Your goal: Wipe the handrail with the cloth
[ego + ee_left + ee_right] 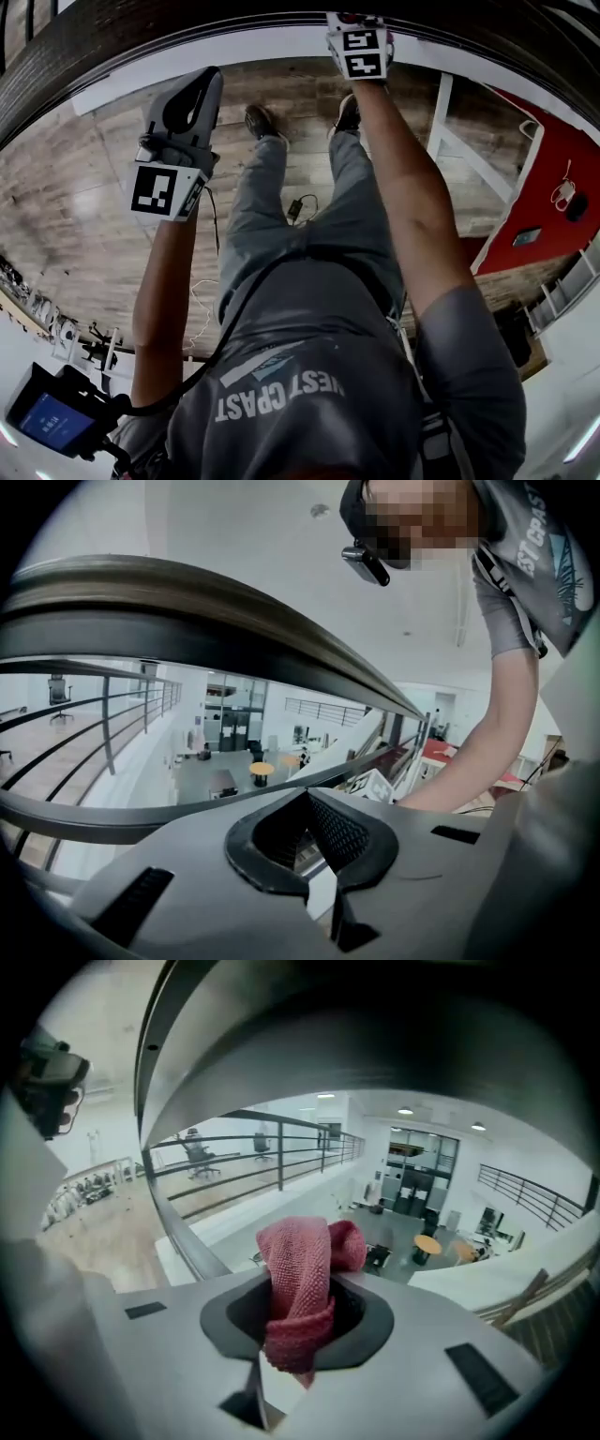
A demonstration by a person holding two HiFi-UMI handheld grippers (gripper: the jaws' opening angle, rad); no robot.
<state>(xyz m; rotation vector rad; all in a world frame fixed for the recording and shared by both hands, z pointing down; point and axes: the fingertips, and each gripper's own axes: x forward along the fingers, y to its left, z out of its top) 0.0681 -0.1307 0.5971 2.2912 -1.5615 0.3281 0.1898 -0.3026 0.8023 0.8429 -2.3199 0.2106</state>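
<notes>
The handrail (187,33) is a dark wooden band that arcs across the top of the head view. My right gripper (358,21) reaches up to it at the top centre, its jaw tips at the rail's edge. In the right gripper view that gripper (298,1321) is shut on a red knitted cloth (302,1269), which bunches up out of the jaws just under the rail's broad underside (375,1044). My left gripper (199,82) hangs lower and to the left, short of the rail. Its jaws (314,832) are shut with nothing in them, and the handrail (187,611) passes above them.
I stand on a wooden floor (84,187) by a balcony edge. A white frame (459,141) and a red surface (544,187) lie to the right. A device with a blue screen (52,417) hangs at lower left. Beyond the rail are metal railings (103,714) and a lower hall with tables (262,769).
</notes>
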